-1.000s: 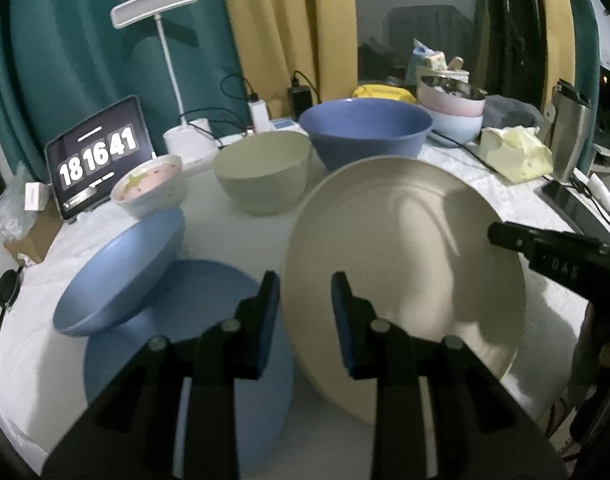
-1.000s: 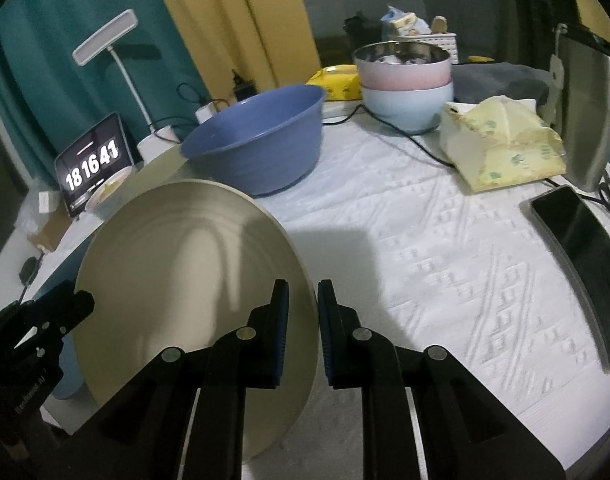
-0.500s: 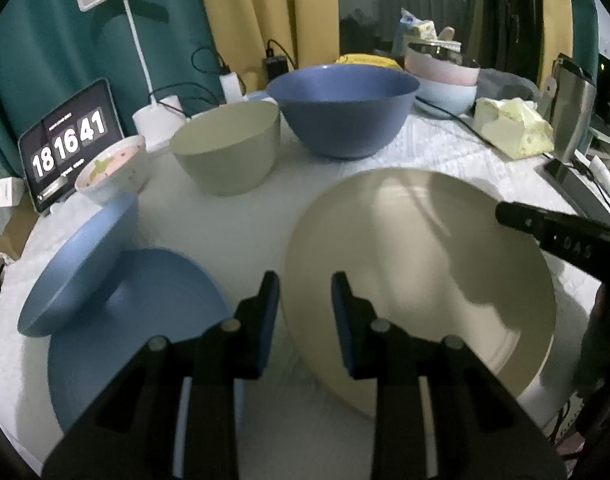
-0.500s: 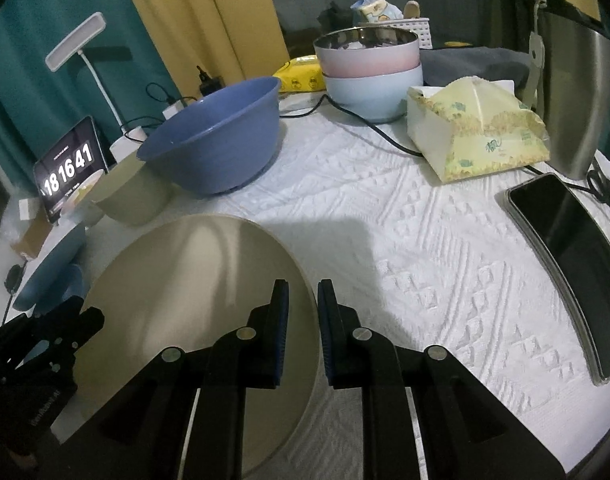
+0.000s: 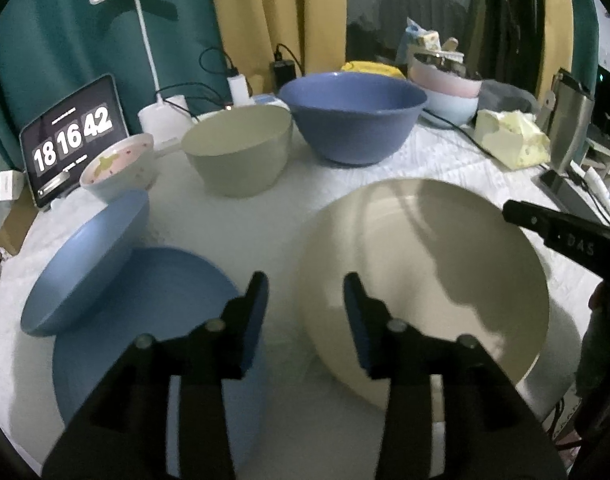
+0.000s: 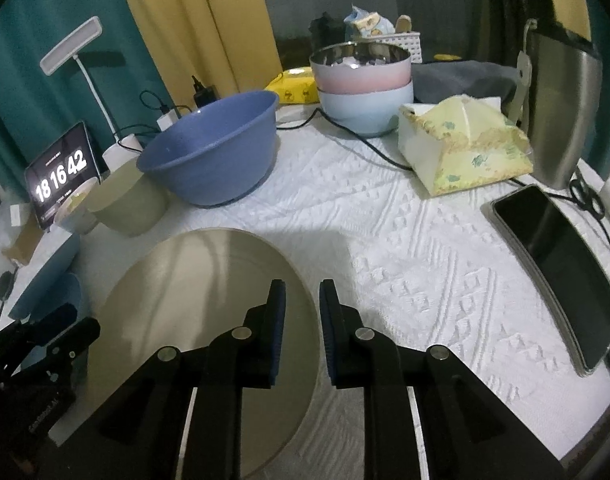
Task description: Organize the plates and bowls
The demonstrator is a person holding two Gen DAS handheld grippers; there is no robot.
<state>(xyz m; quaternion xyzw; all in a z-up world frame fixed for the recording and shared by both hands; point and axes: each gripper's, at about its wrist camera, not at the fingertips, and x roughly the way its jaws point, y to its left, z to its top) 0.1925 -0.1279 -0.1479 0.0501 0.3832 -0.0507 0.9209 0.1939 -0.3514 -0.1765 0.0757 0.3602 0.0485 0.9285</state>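
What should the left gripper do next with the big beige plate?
Probably draw the left gripper straight back, off the beige plate. The plate looks set down on the white tablecloth. The jaws are opening, and the plate's left rim sits between them without being pinched. Backing away first should keep the fingers from nudging it.

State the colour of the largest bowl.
Blue, the large round bowl; clearest in the left wrist view.

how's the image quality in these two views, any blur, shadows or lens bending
Left wrist view: dim and soft, with gripper shadows across the beige plate and fisheye-bowed curtains. Right wrist view: sharper on the white tablecloth, a shadow beside the plate, and a phone curved near the edge.
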